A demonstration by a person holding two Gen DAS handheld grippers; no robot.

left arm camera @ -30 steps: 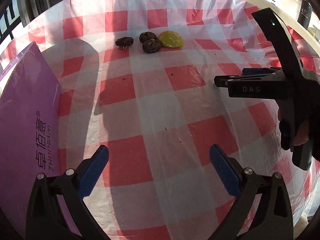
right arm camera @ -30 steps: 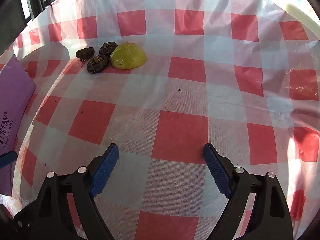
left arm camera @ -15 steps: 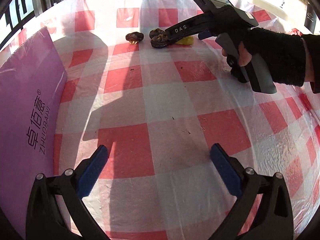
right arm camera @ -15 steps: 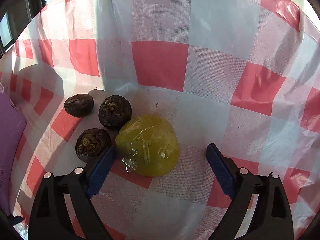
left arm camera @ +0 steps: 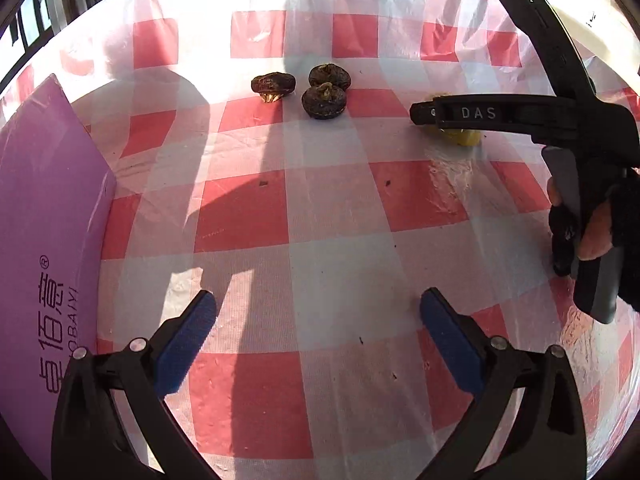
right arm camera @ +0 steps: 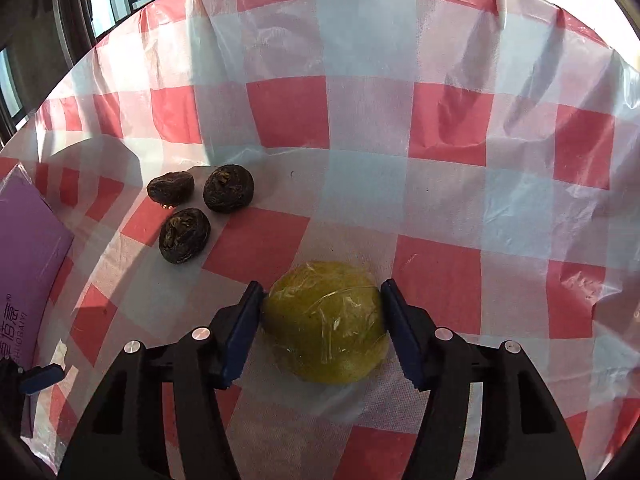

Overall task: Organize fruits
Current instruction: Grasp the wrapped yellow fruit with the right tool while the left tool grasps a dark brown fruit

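Observation:
A yellow-green fruit [right arm camera: 324,328] wrapped in clear film lies on the red-and-white checked cloth [right arm camera: 400,184]. My right gripper [right arm camera: 322,296] has it between its blue pads [right arm camera: 240,332]. The jaws are closing and both pads touch the fruit's sides. In the left wrist view that gripper [left arm camera: 424,114] reaches in from the right and hides most of the fruit [left arm camera: 464,138]. Three dark wrinkled fruits [right arm camera: 184,234] lie together to the left [left arm camera: 323,100]. My left gripper [left arm camera: 318,312] hangs open over bare cloth, with nothing between its fingers.
A purple box [left arm camera: 40,220] with printed lettering stands along the left edge, and a corner of the box [right arm camera: 24,248] shows in the right wrist view. A gloved hand [left arm camera: 592,236] holds the right gripper's handle. Window frames lie beyond the table's far left edge.
The right gripper reached the yellow fruit and narrowed its jaws onto it. The fruit now sits well to the right of the dark fruits instead of against them.

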